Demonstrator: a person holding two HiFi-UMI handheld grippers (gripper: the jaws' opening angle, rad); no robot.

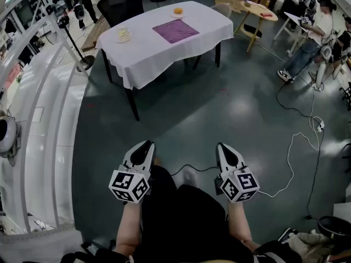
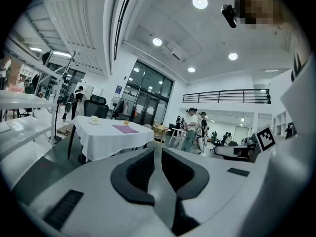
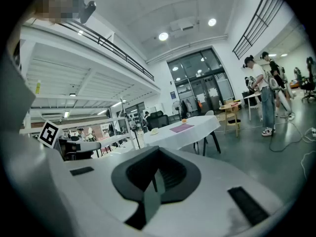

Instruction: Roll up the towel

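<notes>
A purple towel lies flat on a table with a white cloth, far ahead of me across the floor. The same towel shows small in the left gripper view and as a purple towel in the right gripper view. Both grippers are held close to my body, well short of the table, pointing toward it. My left gripper has a narrow gap between its pads with nothing in it. My right gripper is shut and empty.
On the table are an orange item on a plate and a plate of white food. A black chair stands behind it. White shelving runs along the left. People stand far right; a white cable crosses the floor.
</notes>
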